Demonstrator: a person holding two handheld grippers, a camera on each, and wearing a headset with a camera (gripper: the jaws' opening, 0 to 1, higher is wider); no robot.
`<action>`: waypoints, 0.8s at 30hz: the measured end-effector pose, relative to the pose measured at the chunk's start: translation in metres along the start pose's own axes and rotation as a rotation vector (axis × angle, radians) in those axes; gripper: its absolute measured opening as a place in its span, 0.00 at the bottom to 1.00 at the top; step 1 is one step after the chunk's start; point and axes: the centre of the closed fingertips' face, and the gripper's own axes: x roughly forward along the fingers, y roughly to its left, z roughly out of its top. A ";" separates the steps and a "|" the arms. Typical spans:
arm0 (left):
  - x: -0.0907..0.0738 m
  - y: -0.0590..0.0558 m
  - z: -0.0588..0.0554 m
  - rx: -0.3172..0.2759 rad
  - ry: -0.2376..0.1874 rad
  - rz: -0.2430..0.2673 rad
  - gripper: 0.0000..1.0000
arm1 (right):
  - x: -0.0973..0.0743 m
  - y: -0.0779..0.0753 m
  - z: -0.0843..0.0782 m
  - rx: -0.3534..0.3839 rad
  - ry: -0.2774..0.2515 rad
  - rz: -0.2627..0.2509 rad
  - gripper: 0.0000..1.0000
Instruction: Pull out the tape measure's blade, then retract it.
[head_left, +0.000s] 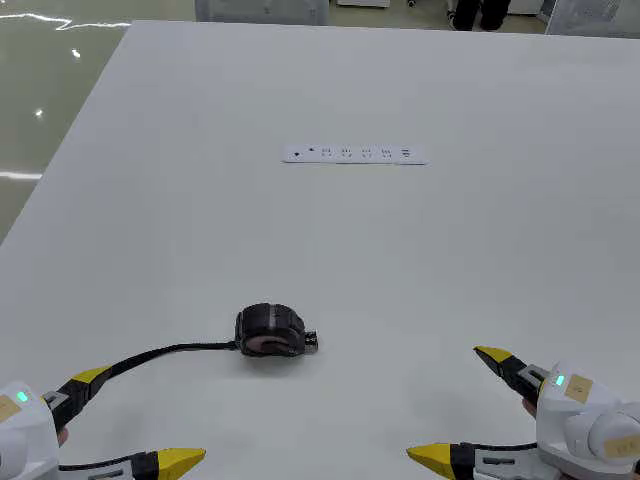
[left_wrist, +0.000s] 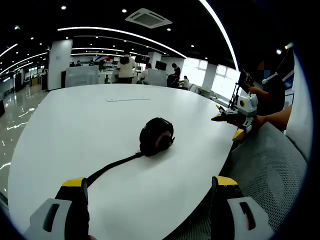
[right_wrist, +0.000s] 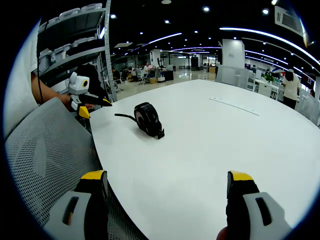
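Along the near left edge of the table (head_left: 300, 230), the left claw (head_left: 140, 417) is hovering with its jaws spread wide, gripping nothing. Just beside its upper tip, the black wrist strap (head_left: 160, 355) is trailing away to the claw's right and running into the tape measure (head_left: 270, 331). That case is sitting on the white top ahead of both claws, nearer the left one and touching neither. On the side of the case facing the right claw, the blade hook (head_left: 312, 342) is lying tight against the mouth, so the blade appears to be fully wound in. Well apart from the case, the right claw (head_left: 455, 403) is hanging over the near right edge, likewise wide and empty.

By my reading, the task is only beginning: both claws are lining up for a first grasp, and the pull-out is not yet started. The next move is calling for the left claw to be closing around the case to pin it, while the right claw is coming in low to pinch the small hook, which is leaving little to catch.
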 end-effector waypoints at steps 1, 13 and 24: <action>0.000 0.000 0.000 0.000 0.001 0.000 1.00 | 0.000 0.000 0.000 -0.001 0.000 0.000 0.95; -0.002 0.003 0.000 0.007 0.004 0.002 1.00 | 0.000 -0.002 0.006 -0.024 -0.005 0.001 0.96; -0.002 0.003 0.000 0.005 0.004 0.000 1.00 | 0.002 0.005 0.007 -0.062 0.013 0.017 0.96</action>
